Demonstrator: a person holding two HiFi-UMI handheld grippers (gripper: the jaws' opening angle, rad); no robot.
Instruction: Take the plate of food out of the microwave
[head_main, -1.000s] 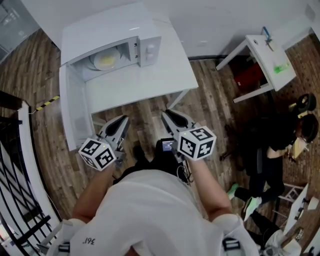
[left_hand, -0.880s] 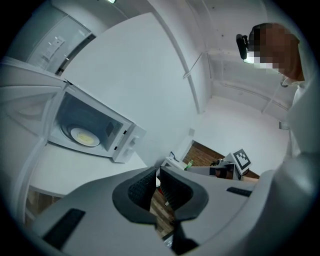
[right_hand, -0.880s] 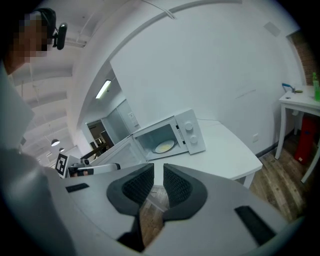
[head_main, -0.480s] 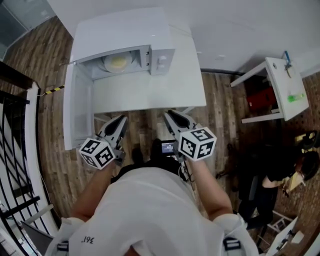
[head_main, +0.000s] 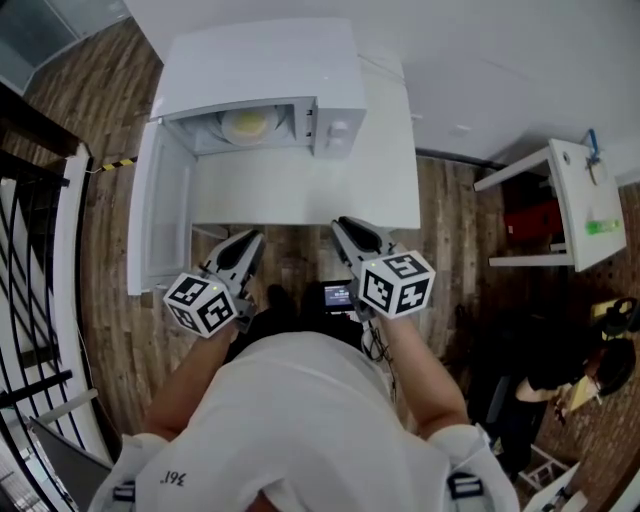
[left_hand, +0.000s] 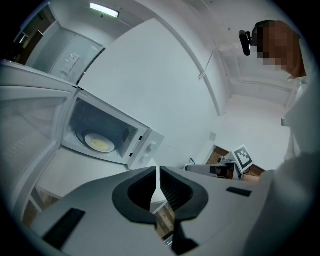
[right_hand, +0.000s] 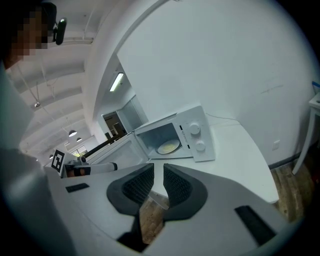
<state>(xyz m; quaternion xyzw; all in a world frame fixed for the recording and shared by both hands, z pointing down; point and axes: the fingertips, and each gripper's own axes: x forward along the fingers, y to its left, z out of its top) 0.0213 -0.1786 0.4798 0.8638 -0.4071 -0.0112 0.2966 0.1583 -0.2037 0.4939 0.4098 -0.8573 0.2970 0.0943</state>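
Two empty grippers are heading in: your left gripper (head_main: 254, 237) is pressed together, your right gripper (head_main: 346, 224) barely parted. You are stepping closer, so the microwave (head_main: 270, 60) is drifting toward centre, its door (head_main: 160, 220) hanging open at ten o'clock, the plate of food (head_main: 246, 125) waiting inside at twelve.

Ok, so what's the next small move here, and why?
Probably ease the right gripper forward toward the open microwave, spreading its jaws wider. It and the left gripper hang empty at the near edge of the table; the plate of food sits inside, door swung wide.
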